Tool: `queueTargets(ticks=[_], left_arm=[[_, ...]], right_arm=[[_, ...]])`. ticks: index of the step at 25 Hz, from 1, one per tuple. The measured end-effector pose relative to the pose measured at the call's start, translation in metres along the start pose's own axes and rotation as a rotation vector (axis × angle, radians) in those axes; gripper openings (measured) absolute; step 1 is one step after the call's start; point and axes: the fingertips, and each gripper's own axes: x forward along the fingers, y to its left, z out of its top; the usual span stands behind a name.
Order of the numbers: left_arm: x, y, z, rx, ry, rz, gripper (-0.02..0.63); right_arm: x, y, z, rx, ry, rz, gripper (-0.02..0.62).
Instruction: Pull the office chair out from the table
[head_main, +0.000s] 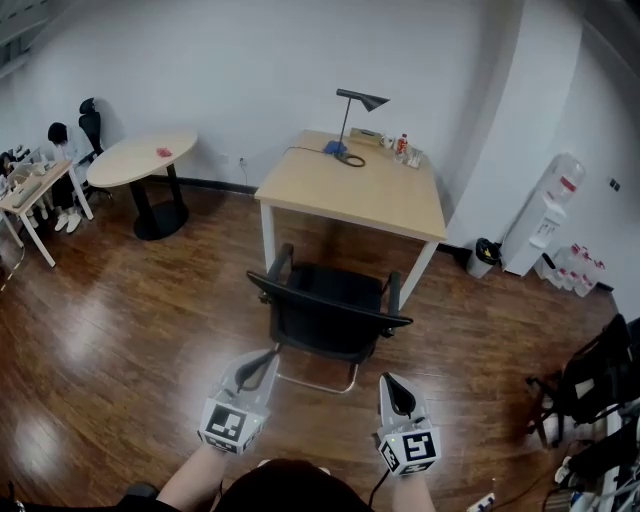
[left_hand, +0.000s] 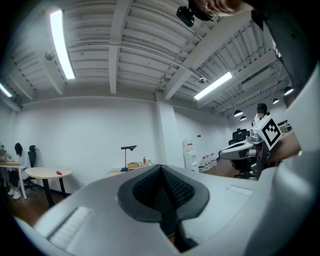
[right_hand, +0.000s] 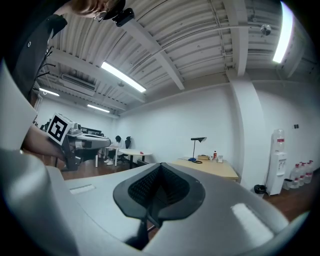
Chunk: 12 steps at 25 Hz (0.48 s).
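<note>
Hovering closed, empty: hand-held grippers

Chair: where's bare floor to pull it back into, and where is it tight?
Bare floor lies left of the chair, up to the round table, and right of it, toward the dispenser. Crowded at far right: dark equipment. Straight back stand the left gripper and right gripper.

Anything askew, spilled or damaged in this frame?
Nothing stands out. The office chair stands upright facing the table, the desk lamp is upright on it, and nothing looks spilled. The left tongs and right tongs are shut and empty behind the chair's back.
</note>
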Motion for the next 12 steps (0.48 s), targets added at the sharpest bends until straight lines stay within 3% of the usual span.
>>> queueTargets(ticks=[12], left_arm=[[-0.007,0.002,0.005,-0.031,-0.043,-0.030,0.002]], right_arm=[[-0.002,0.012,0.003,0.033,-0.012,0.001,0.011]])
